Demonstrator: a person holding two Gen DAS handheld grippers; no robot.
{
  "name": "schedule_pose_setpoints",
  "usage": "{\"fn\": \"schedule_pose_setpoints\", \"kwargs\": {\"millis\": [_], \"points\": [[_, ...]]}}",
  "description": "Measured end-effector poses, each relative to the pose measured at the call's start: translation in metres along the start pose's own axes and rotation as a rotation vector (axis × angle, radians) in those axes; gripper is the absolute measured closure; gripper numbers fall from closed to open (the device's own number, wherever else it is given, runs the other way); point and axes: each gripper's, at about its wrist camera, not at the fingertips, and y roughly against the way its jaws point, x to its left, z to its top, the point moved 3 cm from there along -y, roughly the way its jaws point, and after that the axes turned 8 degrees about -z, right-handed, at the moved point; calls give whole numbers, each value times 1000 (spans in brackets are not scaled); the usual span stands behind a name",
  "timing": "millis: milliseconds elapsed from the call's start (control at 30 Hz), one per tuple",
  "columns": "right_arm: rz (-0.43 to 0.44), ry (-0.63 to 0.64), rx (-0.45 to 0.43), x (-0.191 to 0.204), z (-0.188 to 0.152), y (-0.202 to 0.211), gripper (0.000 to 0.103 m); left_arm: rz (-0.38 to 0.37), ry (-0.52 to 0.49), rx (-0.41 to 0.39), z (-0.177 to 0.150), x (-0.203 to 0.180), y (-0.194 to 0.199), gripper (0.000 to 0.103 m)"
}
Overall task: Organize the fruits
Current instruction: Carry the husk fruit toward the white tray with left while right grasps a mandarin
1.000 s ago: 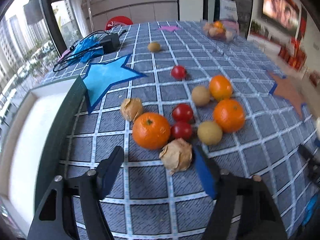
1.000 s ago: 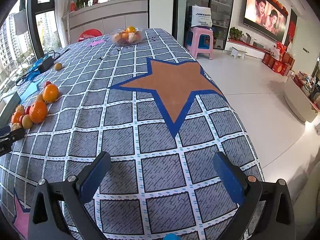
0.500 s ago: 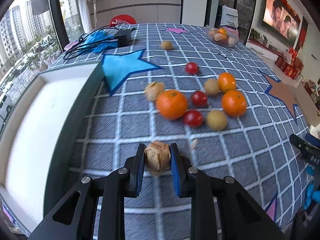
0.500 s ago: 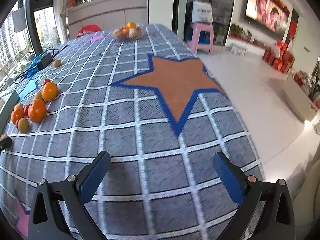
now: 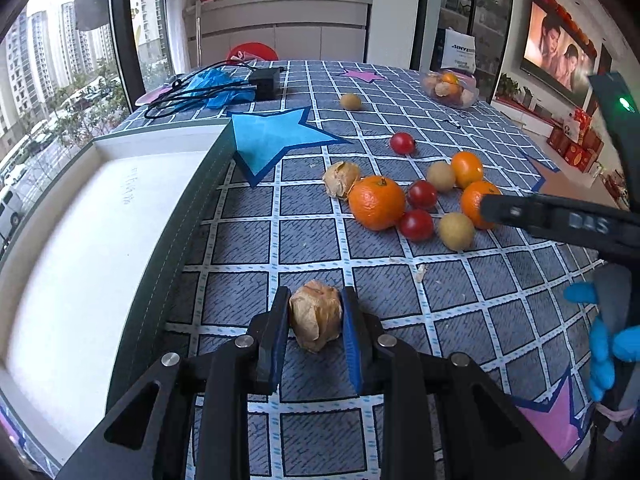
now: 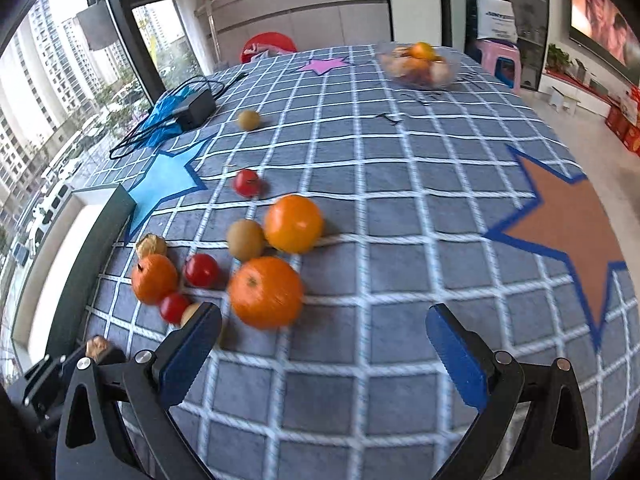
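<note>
Left gripper [image 5: 316,334] is clamped on a papery husked fruit [image 5: 316,320], both pads pressed into its sides, and it hangs just above the checked tablecloth [image 5: 312,240], right beside the dark wall of the white tray [image 5: 192,220]. The job here looks like a carry across to that tray, so the play is a light squeeze: that husk looks brittle and will likely crumple, and there is a flake of it lying on the cloth [image 5: 420,272]. Lift enough to clear the tray's raised edge, swing left, set it down low rather than dropping it. Over to the right gripper [image 6: 324,344]: jaws wide apart, nothing between them, poised just short of the nearest orange [image 6: 266,292], which looks like its pick. Round things roll, so it wants to close square across the middle. Crowding is the issue there; a brown longan [image 6: 245,239], another orange [image 6: 294,224] and cherry tomatoes [image 6: 201,270] sit close around it, and one more tomato [image 6: 174,307] lies against the gripper's left finger. Further out, a second husked fruit [image 5: 340,178] by the cluster, a lone tomato [image 5: 402,143], a lone longan [image 5: 351,101], a glass bowl of fruit [image 5: 450,86], and a charger with cables [image 5: 264,82], all well clear of the route.
</note>
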Motion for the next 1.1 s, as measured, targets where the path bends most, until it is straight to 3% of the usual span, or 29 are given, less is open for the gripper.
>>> {"fn": "schedule_pose_setpoints", "kwargs": {"millis": [33,100,133,167,267,333,500,700,733,767,800,833,1000,1033,1067,1100], "points": [[-5,12,12,4,-1,-4,20,3,-5,-3,0,0,0,75],[-49,51,-3,9,-4,-2,35,5,-10,-12,0,-1,-1,75],[-58,62,-15,15,-3,-2,60,2,-9,-13,-1,-1,-1,75],[-51,56,-11,14,-5,1,64,-7,-5,-14,-1,0,0,76],[-7,7,-29,6,-7,13,64,-49,9,-15,-1,3,4,76],[-8,6,-61,2,-9,25,69,-49,8,-31,-2,4,11,76],[-10,32,-82,5,-12,42,69,-52,5,-66,3,4,27,76],[-27,41,-47,3,-13,27,68,-42,7,-89,5,11,44,76],[-35,40,-48,2,-11,25,55,-39,6,-92,5,12,47,76],[-47,40,-59,3,-9,24,31,-35,6,-95,5,13,49,76],[-57,40,-73,2,-6,23,23,-33,7,-97,5,14,51,76],[-68,39,-92,2,-3,22,22,-33,8,-102,6,16,54,76],[-57,17,-54,3,11,3,24,-16,19,-121,11,26,63,76],[-57,17,-42,4,12,-2,38,-12,22,-122,12,28,64,76],[-44,16,-26,4,11,-6,60,-6,25,-125,12,31,65,76],[-32,8,-17,4,10,-10,62,3,29,-126,12,35,66,76]]}}
